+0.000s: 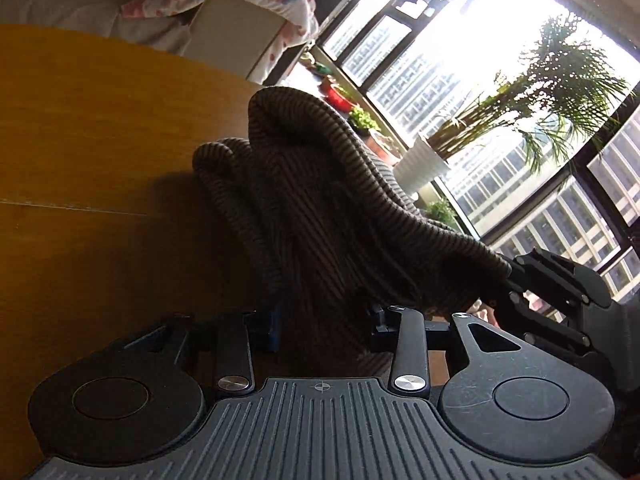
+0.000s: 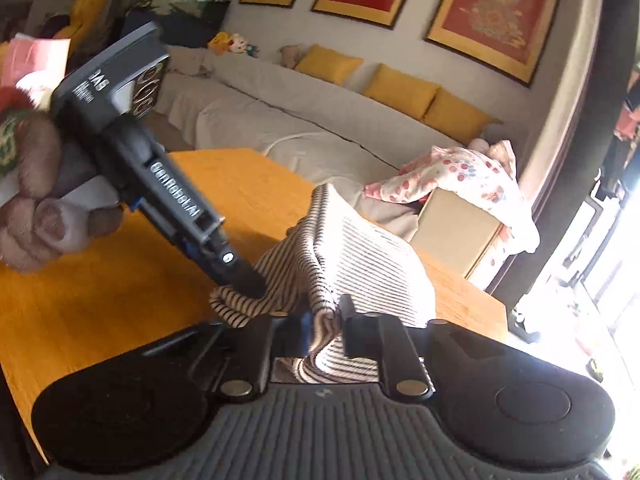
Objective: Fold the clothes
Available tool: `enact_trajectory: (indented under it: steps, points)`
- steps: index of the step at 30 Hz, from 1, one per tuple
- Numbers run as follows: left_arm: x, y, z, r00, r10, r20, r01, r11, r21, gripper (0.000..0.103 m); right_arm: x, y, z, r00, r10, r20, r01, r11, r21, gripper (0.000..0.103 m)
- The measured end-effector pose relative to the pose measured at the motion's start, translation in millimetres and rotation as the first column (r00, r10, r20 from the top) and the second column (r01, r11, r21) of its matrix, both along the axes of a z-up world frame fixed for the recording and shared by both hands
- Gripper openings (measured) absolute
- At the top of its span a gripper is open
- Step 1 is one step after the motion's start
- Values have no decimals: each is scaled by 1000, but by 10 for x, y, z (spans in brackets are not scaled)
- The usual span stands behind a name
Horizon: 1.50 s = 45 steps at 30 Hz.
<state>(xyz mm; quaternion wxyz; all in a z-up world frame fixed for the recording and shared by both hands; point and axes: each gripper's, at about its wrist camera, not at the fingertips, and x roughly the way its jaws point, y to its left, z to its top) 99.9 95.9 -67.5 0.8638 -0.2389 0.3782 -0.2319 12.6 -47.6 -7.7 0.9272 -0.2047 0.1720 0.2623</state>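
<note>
A striped knit garment (image 1: 320, 208) is bunched and lifted over the wooden table (image 1: 80, 160). My left gripper (image 1: 322, 320) has the cloth running between its fingers and is shut on it. My right gripper (image 2: 324, 328) is shut on another part of the same striped garment (image 2: 360, 256). In the left wrist view the right gripper (image 1: 532, 288) pinches the cloth's right end. In the right wrist view the left gripper (image 2: 240, 276), held in a hand, bites the cloth at the left. The two grippers are close together.
A cardboard box (image 2: 456, 232) draped with a floral cloth (image 2: 468, 172) stands past the table's far edge. A covered sofa (image 2: 300, 120) with yellow cushions lies behind. Windows and a potted plant (image 1: 424, 168) are on the right side.
</note>
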Motion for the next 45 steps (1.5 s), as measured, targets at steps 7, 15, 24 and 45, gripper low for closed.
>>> enact_trajectory:
  steps: [7, 15, 24, 45]
  points:
    - [-22, -32, -103, 1000, -9, -15, 9, 1000, -16, 38, 280, 39, 675, 972, 220, -81, -177, 916, 359, 10]
    - [-81, 48, -112, 1000, -19, -4, 19, 999, -37, 40, 596, -29, -25, 911, 193, -365, -33, 915, 401, 11]
    - [-105, 402, 255, 995, 84, 63, -82, 996, -29, 48, 220, 277, -441, 959, 132, -253, -102, 987, 127, 17]
    - [521, -83, 152, 993, -27, 115, 29, 999, -19, 22, 451, -606, 128, 961, -40, -273, 141, 922, 361, 80]
